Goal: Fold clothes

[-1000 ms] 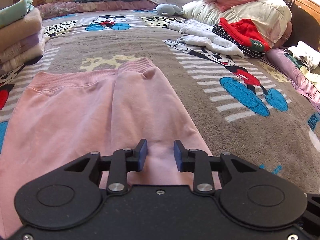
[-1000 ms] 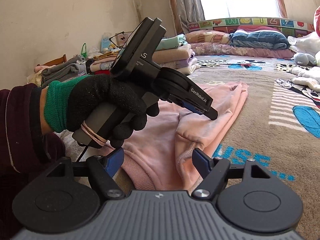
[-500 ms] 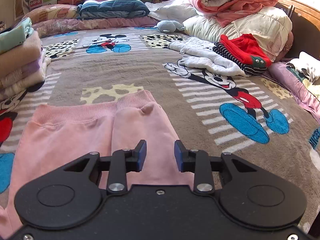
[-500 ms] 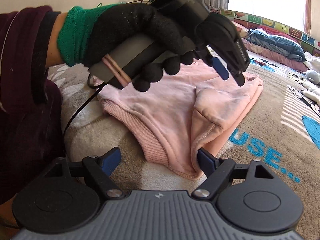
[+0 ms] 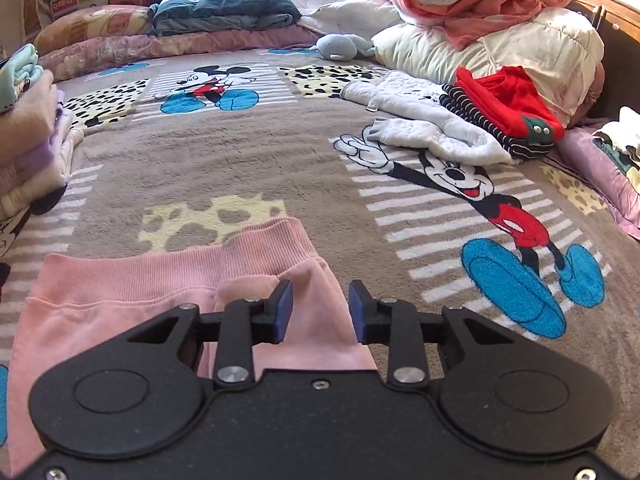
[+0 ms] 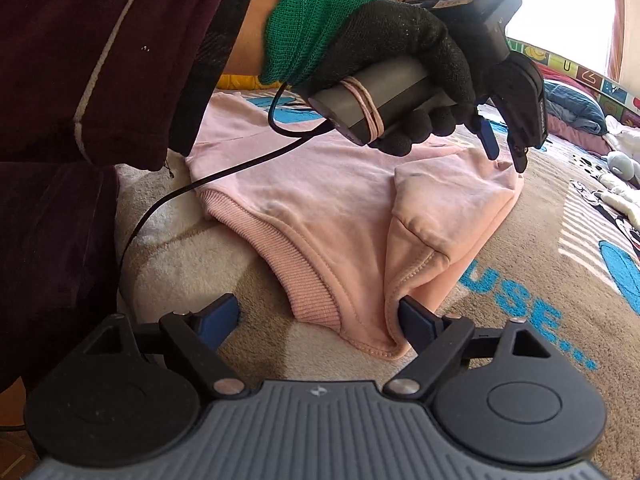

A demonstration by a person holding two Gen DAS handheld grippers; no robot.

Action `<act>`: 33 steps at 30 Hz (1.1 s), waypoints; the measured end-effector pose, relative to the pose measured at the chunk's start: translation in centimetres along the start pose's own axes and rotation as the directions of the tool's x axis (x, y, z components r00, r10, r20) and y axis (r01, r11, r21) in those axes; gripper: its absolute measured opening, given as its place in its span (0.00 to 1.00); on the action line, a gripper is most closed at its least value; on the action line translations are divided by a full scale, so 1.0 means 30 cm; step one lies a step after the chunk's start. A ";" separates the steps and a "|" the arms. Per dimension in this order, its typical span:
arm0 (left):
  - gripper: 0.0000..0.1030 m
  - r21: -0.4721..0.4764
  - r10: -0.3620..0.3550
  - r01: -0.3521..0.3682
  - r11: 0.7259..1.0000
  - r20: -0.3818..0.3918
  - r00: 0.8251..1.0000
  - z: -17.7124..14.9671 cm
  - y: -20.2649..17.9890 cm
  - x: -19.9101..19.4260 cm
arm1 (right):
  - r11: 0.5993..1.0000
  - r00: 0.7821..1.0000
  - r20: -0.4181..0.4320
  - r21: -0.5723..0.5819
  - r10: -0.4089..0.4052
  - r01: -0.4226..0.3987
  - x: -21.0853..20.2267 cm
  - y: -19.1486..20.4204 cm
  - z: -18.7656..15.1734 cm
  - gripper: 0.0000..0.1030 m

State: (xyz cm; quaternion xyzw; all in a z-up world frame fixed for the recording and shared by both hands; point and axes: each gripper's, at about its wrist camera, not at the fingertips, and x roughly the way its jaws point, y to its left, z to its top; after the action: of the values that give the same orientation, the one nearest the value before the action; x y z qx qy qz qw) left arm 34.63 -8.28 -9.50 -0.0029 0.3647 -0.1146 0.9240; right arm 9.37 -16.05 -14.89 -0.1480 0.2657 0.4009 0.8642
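Both grippers — left gripper [image 5: 320,308], right gripper [image 6: 320,320] — hover spread over the pink garment [image 6: 320,208]; pinch matching corners, judging evenly.

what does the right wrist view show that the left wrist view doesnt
Only the right wrist view shows the gloved hand holding the left gripper above the pink garment, a dark sleeve, a black cable, and the open right gripper at the garment's near corner.

Only the left wrist view shows the red garment, the white garment and the folded stack.

Both show the pink garment, the cartoon blanket and the left gripper, open.
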 end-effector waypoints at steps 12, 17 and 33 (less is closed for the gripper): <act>0.54 -0.240 0.036 -0.013 0.971 0.092 0.995 -0.220 0.188 -0.324 | 0.999 1.000 0.009 0.035 0.001 -0.001 -0.032 -0.013 0.003 0.85; 0.54 -0.449 0.099 -0.020 0.893 0.154 0.983 -0.433 0.370 -0.570 | 0.986 0.994 0.105 0.167 0.004 -0.021 -0.149 -0.046 0.001 0.84; 0.54 -0.921 0.238 0.104 0.375 0.204 0.950 -0.831 0.931 -0.777 | 0.534 0.908 0.417 0.778 -0.045 -0.331 -0.257 -0.238 -0.158 0.84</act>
State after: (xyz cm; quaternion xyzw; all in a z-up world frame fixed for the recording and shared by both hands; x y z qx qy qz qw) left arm 7.17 25.87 -14.58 -0.5200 0.2195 0.1481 0.8121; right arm 9.12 -27.53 -13.98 0.3858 0.2590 0.3174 0.8266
